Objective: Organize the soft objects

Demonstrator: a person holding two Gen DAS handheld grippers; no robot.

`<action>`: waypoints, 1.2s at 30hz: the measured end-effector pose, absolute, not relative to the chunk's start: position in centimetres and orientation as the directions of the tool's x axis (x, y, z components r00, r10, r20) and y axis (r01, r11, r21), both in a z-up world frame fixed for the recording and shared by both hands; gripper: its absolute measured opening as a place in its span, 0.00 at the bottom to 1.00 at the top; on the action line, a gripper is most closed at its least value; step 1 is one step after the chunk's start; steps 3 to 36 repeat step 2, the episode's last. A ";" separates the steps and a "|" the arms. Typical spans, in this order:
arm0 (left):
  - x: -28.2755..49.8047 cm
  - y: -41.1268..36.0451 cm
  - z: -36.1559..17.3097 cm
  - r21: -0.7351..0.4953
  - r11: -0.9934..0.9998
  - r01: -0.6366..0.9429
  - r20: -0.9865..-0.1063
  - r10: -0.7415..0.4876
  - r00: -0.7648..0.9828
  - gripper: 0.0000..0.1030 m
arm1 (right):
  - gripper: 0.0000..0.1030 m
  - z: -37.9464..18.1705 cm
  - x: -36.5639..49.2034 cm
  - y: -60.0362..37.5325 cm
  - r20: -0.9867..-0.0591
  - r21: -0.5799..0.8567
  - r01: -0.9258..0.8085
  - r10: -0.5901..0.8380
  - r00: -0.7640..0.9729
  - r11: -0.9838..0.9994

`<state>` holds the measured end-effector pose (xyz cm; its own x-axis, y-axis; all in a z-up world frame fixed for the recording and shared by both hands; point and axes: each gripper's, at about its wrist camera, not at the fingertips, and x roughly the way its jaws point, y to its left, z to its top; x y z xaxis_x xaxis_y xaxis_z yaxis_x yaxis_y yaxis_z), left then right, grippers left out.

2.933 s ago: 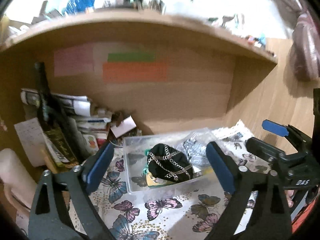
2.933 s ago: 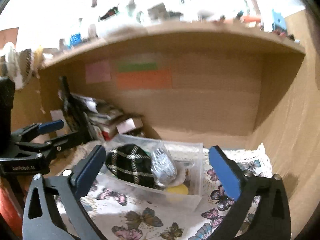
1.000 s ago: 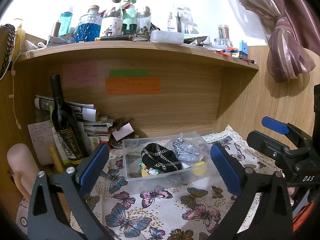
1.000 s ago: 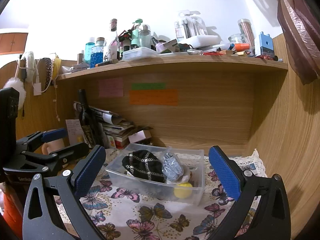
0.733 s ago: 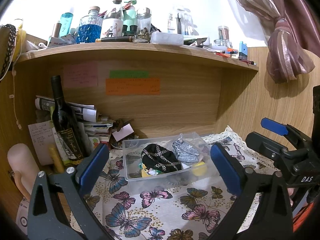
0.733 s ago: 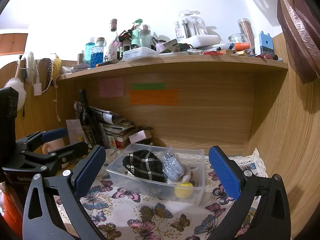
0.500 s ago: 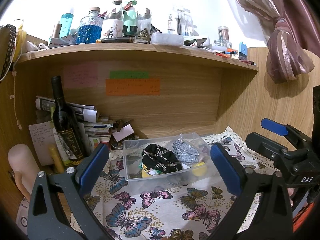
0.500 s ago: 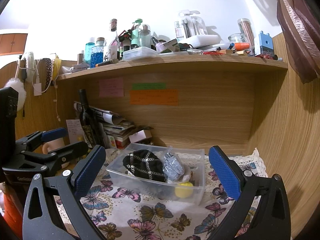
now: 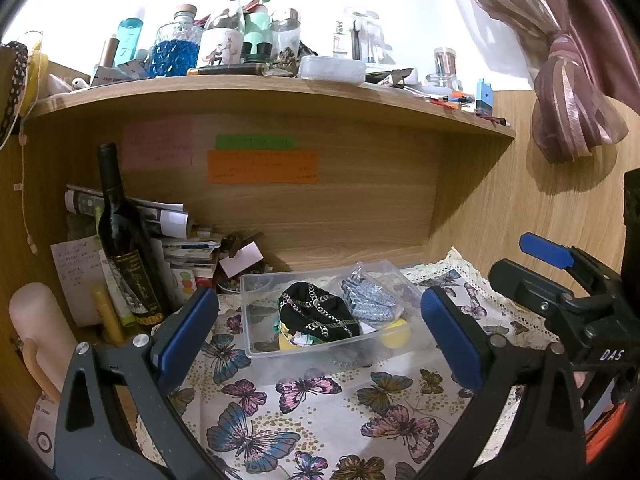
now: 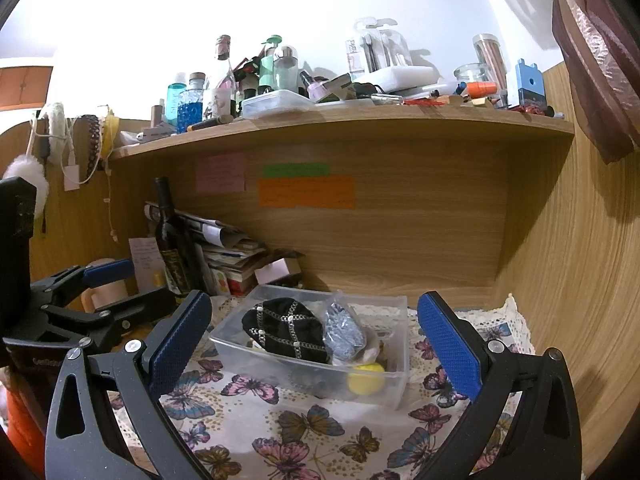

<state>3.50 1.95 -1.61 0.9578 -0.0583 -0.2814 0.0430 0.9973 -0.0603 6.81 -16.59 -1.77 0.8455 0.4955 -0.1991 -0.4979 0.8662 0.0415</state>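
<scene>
A clear plastic box (image 9: 256, 344) (image 10: 400, 360) sits on the butterfly cloth under the wooden shelf. In it lie a black cap with chain pattern (image 9: 316, 314) (image 10: 286, 330), a grey sparkly item in a plastic bag (image 9: 370, 302) (image 10: 344, 334) and a yellow soft ball (image 9: 396, 332) (image 10: 366, 378). My left gripper (image 9: 320, 338) is open and empty, held back from the box. My right gripper (image 10: 316, 344) is open and empty, also short of the box. Each gripper shows in the other's view, the right one (image 9: 560, 280), the left one (image 10: 92, 300).
A dark wine bottle (image 9: 124, 240) and a pile of papers and boxes (image 9: 180, 248) stand left of the box. A beige object (image 9: 36, 340) stands at the far left. The shelf above (image 9: 280, 88) is crowded with bottles. A wooden side wall (image 10: 580, 280) closes the right.
Since 2.9 s ago both grippers have pulled back and up from the box, so the upper shelf shows. In the last second almost nothing has moved.
</scene>
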 end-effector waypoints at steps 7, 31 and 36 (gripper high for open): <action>3.5 1.8 -1.7 -0.053 0.998 0.045 -0.279 -0.058 0.959 1.00 | 1.00 -1.8 6.9 -16.6 -0.200 0.044 -0.497 0.495 0.845 0.866; 3.5 1.8 -1.7 -0.053 0.998 0.045 -0.279 -0.058 0.959 1.00 | 1.00 -1.8 6.9 -16.6 -0.200 0.044 -0.497 0.495 0.845 0.866; 3.5 1.8 -1.7 -0.053 0.998 0.045 -0.279 -0.058 0.959 1.00 | 1.00 -1.8 6.9 -16.6 -0.200 0.044 -0.497 0.495 0.845 0.866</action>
